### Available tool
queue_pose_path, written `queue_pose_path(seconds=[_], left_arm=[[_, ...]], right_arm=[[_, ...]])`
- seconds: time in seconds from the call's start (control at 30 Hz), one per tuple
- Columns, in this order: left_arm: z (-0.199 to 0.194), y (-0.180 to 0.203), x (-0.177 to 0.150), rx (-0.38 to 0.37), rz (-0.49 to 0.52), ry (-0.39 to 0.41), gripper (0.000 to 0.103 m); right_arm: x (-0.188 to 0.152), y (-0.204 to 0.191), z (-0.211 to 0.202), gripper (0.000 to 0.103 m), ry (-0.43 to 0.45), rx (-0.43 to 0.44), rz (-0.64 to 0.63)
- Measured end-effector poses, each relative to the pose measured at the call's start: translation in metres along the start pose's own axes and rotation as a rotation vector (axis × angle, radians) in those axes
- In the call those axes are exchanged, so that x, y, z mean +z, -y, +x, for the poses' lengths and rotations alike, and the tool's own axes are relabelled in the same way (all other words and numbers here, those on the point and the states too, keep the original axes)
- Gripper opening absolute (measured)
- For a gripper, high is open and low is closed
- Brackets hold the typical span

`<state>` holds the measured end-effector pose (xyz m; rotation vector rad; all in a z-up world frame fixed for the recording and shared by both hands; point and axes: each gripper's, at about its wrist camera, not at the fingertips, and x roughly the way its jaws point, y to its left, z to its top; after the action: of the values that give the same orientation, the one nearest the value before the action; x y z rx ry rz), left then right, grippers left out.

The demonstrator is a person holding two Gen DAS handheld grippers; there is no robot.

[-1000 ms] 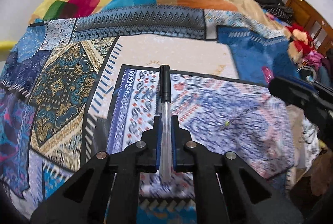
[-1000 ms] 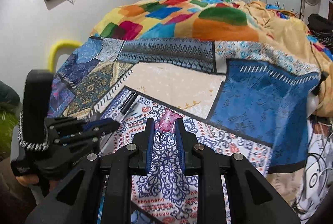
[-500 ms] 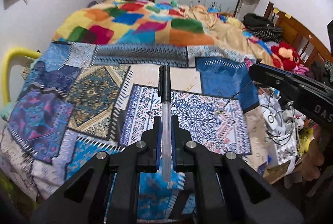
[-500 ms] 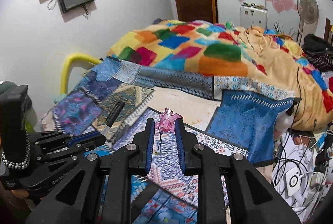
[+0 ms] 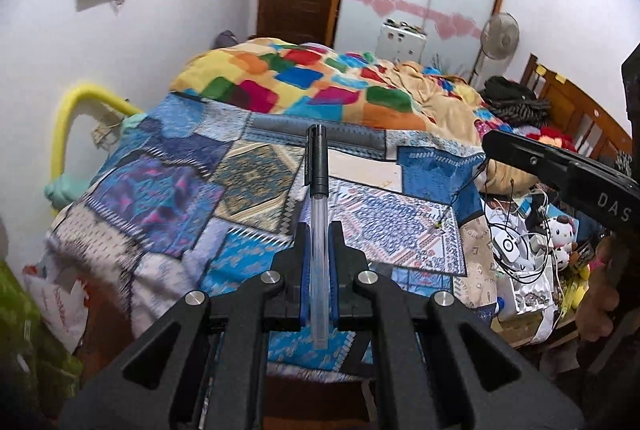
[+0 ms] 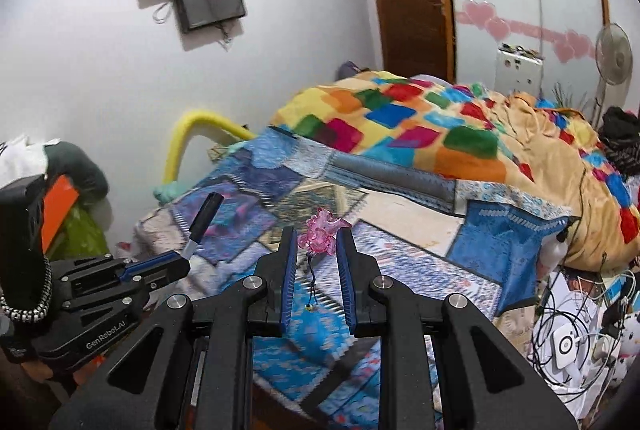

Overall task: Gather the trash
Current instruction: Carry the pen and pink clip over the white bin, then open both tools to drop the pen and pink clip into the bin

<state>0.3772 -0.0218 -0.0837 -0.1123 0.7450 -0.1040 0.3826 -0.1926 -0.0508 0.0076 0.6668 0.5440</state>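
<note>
At lower centre of its view, the left gripper [image 5: 319,250] grasps a clear-barrelled pen with a black cap [image 5: 318,198] above the patchwork-covered bed [image 5: 168,190]. The right gripper [image 6: 318,250] pinches a crumpled pink translucent wrapper [image 6: 322,232]; its dangling thread's end is hard to make out
</note>
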Motion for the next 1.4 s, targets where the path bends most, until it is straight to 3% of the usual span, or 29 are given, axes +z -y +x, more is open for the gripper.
queue_pose_path(seconds=[0.4,0.77,1.07,1.4], left_arm=[[-0.087,-0.085,-0.065,0.123,-0.113,0.02,0.007],[-0.122,-0.172,-0.151,0.235,-0.29,-0.051,0.007],[-0.105,-0.221,-0.224,0.262,-0.438,-0.177,0.007],[-0.041,-0.247,-0.283,0.244,-0.525,-0.354,0.007]], right_arm=[[-0.03,-0.107,-0.003,0.018,-0.031,0.138,-0.126],[-0.085,-0.216,0.035,0.018,-0.175,0.284,-0.277],[-0.142,-0.281,0.081,0.018,-0.344,0.349,-0.391],[-0.189,-0.302,0.15,0.018,-0.542,0.333,-0.443]])
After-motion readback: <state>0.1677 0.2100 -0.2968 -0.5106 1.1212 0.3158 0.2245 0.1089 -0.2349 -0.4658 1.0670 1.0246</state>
